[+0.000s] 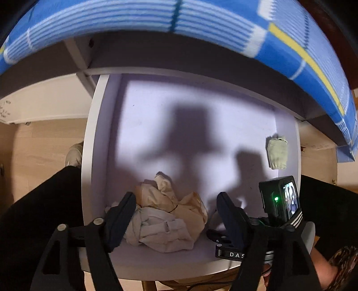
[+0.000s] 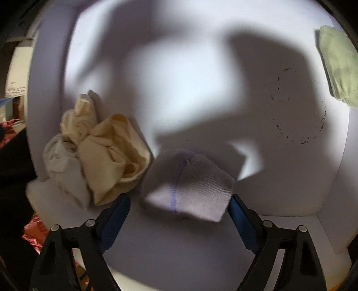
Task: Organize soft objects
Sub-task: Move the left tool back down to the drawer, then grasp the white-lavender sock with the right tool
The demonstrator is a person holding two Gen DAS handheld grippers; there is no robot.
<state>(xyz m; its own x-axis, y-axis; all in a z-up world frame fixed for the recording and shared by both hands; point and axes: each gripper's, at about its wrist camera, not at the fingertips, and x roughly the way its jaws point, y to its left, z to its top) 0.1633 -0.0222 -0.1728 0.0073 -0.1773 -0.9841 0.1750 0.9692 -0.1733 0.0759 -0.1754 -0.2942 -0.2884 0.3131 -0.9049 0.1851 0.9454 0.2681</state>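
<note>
Near the desk's front edge lies a crumpled pile (image 1: 166, 215) of cream and white cloths, with the left gripper (image 1: 176, 215) straddling it, fingers (image 1: 120, 218) spread wide and pressing on nothing. Just beside the pile, a folded white cloth (image 2: 188, 184) with a blue seam sits between the right gripper's (image 2: 179, 215) released fingers (image 2: 240, 219); whether it rests on the desk (image 2: 190, 78) or hangs is unclear. A folded green cloth (image 2: 339, 67) lies well apart at the far right. Sorting seems underway; next, one gripper must clench a cloth from the pile. Shadows and blur hide folds, and a blue blanket (image 1: 179, 18) fills the left view's top.
</note>
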